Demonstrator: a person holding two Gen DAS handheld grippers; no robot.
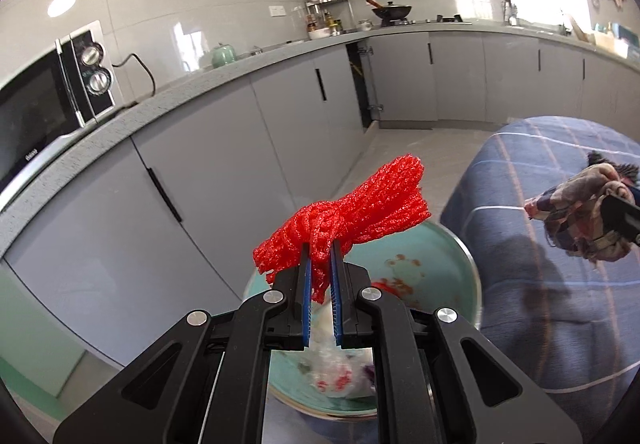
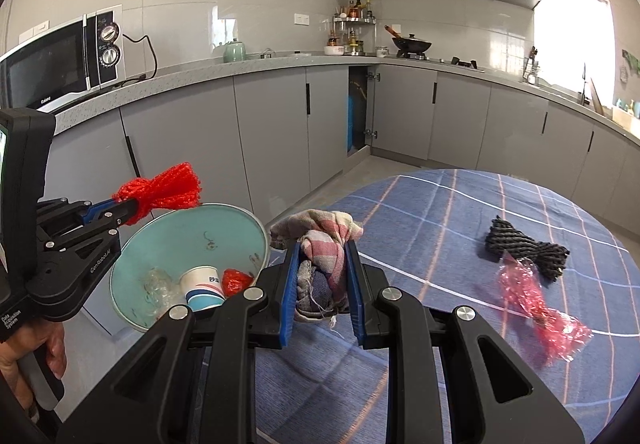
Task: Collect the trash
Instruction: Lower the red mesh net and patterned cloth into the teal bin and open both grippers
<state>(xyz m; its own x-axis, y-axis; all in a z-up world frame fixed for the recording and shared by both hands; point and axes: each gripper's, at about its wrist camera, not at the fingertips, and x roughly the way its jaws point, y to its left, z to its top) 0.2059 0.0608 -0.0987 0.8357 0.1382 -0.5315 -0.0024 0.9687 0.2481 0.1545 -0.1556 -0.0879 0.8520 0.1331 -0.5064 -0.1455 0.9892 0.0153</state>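
Note:
My left gripper (image 1: 320, 248) is shut on a knotted red foam net (image 1: 352, 212) and holds it above a teal bin (image 1: 448, 260). In the right wrist view the left gripper (image 2: 130, 210) holds the red net (image 2: 162, 190) over the bin's far rim (image 2: 188, 212). The bin holds a paper cup (image 2: 202, 284), clear plastic and a red scrap (image 2: 236, 280). My right gripper (image 2: 322, 248) is shut on a crumpled plaid cloth (image 2: 320, 240) above the table. The cloth also shows in the left wrist view (image 1: 580, 212). A black foam net (image 2: 524, 248) and a pink plastic wrapper (image 2: 536, 300) lie on the table to the right.
The round table has a blue checked cloth (image 2: 440, 204). Grey cabinets (image 2: 272, 124) run behind, one door ajar (image 2: 356, 112). A microwave (image 2: 60, 60) stands on the counter at left. A wok (image 2: 412, 42) sits on the stove.

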